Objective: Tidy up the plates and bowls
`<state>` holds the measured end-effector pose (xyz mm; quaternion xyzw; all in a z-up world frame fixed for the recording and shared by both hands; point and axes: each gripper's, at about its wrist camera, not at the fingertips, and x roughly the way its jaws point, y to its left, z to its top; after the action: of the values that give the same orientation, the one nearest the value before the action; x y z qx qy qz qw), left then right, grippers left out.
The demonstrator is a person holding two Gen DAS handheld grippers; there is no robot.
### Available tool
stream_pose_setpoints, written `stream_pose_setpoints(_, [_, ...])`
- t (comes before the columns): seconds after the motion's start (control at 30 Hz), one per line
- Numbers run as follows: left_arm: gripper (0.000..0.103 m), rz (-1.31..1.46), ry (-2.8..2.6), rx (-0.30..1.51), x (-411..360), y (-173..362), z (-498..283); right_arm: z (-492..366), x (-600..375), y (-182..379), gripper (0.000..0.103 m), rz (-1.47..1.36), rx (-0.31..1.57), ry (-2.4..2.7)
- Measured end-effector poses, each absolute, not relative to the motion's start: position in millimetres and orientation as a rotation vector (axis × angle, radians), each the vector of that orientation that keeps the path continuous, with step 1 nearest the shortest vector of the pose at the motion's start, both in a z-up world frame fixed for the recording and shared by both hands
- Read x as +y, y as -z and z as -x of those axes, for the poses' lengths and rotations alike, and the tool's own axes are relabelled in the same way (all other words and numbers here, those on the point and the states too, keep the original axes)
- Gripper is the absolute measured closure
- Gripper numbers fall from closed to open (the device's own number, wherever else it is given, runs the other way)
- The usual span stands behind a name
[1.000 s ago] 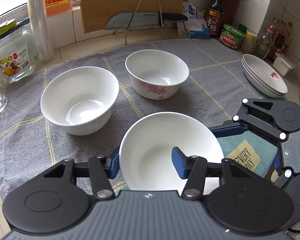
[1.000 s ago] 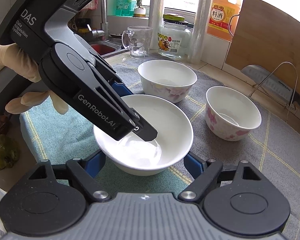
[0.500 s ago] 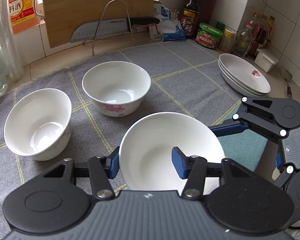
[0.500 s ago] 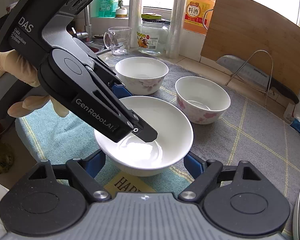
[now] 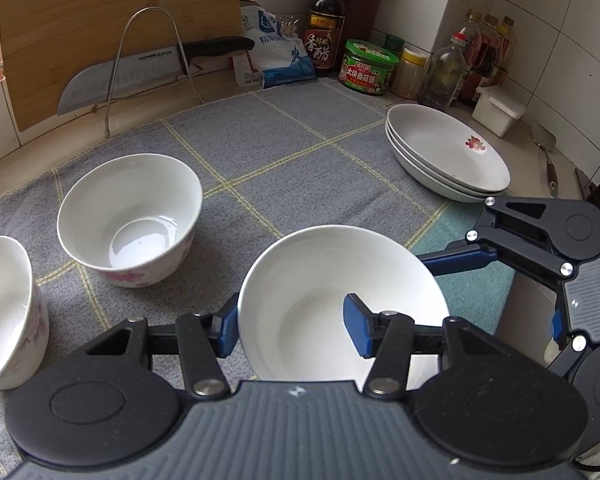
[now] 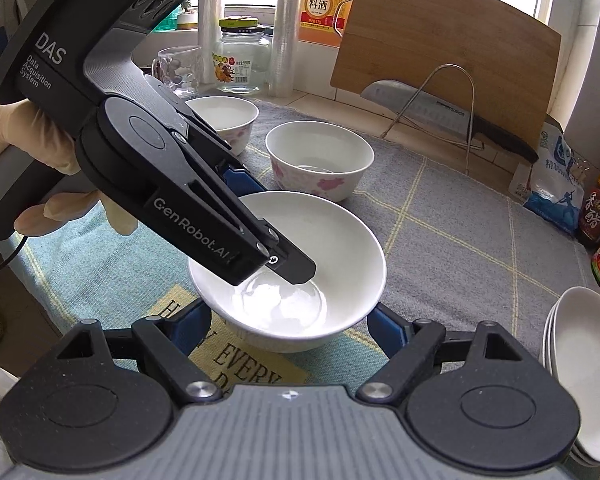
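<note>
Plain white bowl [image 5: 332,304] pinched at its rim by the left tongs [image 5: 290,326].
It sits low over the grey cloth [image 5: 300,152], near two flowered bowls [image 5: 130,218]. Stacked plates [image 5: 448,156] lie well apart. Right tongs [image 6: 288,326] spread wide around it.

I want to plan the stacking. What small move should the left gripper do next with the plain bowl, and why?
Probably carry the plain bowl toward the nearer flowered bowl to nest it: the left gripper pinches its rim, the right gripper is open around it, and the plates are already stacked.
</note>
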<state>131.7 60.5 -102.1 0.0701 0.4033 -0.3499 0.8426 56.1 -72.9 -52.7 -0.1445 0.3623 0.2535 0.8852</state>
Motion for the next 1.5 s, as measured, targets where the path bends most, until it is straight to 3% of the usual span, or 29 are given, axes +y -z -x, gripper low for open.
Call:
stream_pose_setpoints(0.7, [0.05,-0.113,0.753,0.851,47.7,112.6,-143.0,-68.2,-84.1,62.0,0.015,0.278,0.78,-0.503])
stream_pose_setpoints(0.83, [0.035,-0.112,0.766,0.837,47.2,111.7,-140.6,-68.8,-84.5,62.5,0.014,0.287,0.784,-0.507])
stream_pose_setpoints(0.9, [0.017,-0.12,0.755,0.82,47.2,109.9,-138.2,-68.6,-84.3,62.3,0.011,0.296,0.782,-0.505])
stream_pose_setpoints(1.03, [0.014,-0.123,0.737,0.787,52.1,102.7,-133.4,-67.3,-88.6,56.3,0.0,0.273,0.759,-0.518])
stream_pose_setpoints(1.5, [0.008,-0.11,0.53,0.701,85.1,86.0,-111.4,-63.4,-101.1,39.9,0.0,0.237,0.728,-0.532])
